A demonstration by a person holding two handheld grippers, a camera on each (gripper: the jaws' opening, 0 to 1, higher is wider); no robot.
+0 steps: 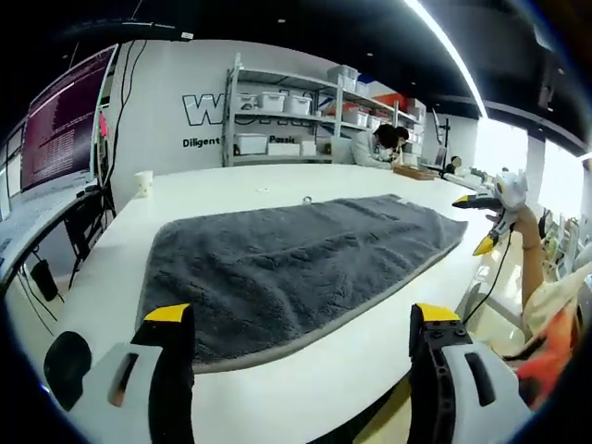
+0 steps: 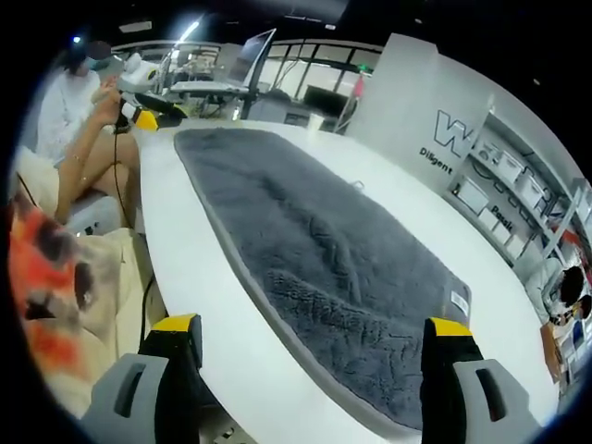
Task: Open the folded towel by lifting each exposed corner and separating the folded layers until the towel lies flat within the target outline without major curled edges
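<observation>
I have the left gripper low at the bottom of its view, jaws apart and holding nothing, and the towel lies across the middle of the frame on the white table. The towel reads as a long grey strip, so I judge it still folded lengthwise at least once; I cannot make out any target outline on the tabletop. I keep both tools at opposite short ends, probably so each can take a corner of its own end.

In the right gripper view the right gripper also stands with jaws apart and empty at the bottom edge, and the towel runs from lower right up to the upper left. Its near hem sits just above my jaws, with a small label near the right corner. The other gripper shows at the upper left, beside the far end.

The long edge nearest the person runs close to the table's rim, so little room there. The far side is broad and open; a small cup stands well apart from the towel.
</observation>
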